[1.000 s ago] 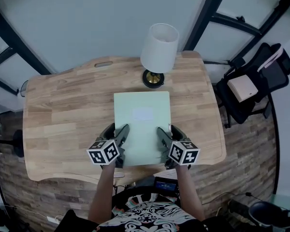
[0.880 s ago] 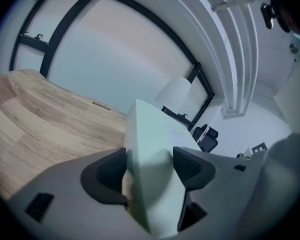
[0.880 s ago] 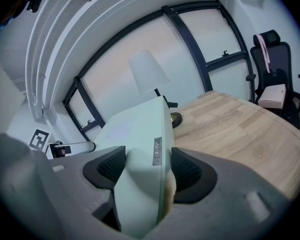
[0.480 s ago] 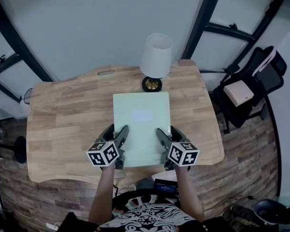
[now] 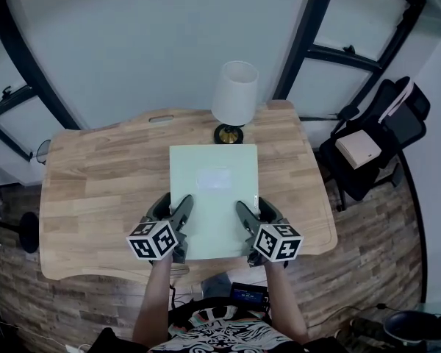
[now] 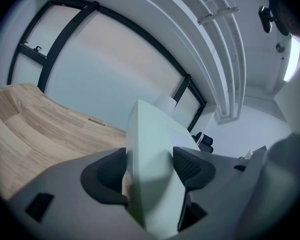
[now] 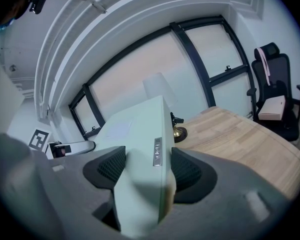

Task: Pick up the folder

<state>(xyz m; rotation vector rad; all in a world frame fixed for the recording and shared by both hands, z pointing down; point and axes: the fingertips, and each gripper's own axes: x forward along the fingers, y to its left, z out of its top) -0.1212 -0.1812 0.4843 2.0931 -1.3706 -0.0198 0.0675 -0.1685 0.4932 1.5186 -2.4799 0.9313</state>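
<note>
A pale green folder (image 5: 214, 197) with a white label is held flat above the wooden table (image 5: 95, 190), in front of the lamp. My left gripper (image 5: 176, 213) is shut on the folder's near left edge, and my right gripper (image 5: 251, 213) is shut on its near right edge. In the left gripper view the folder (image 6: 150, 154) stands between the two dark pads. In the right gripper view the folder (image 7: 140, 154) is clamped the same way, with a small metal tag on its edge.
A table lamp (image 5: 234, 98) with a white shade stands at the table's far edge, just beyond the folder. A black chair (image 5: 375, 145) carrying a beige box stands to the right of the table. Dark window frames run behind.
The folder and both grippers have risen slightly towards the camera and look a little larger. Both grips are unchanged.
</note>
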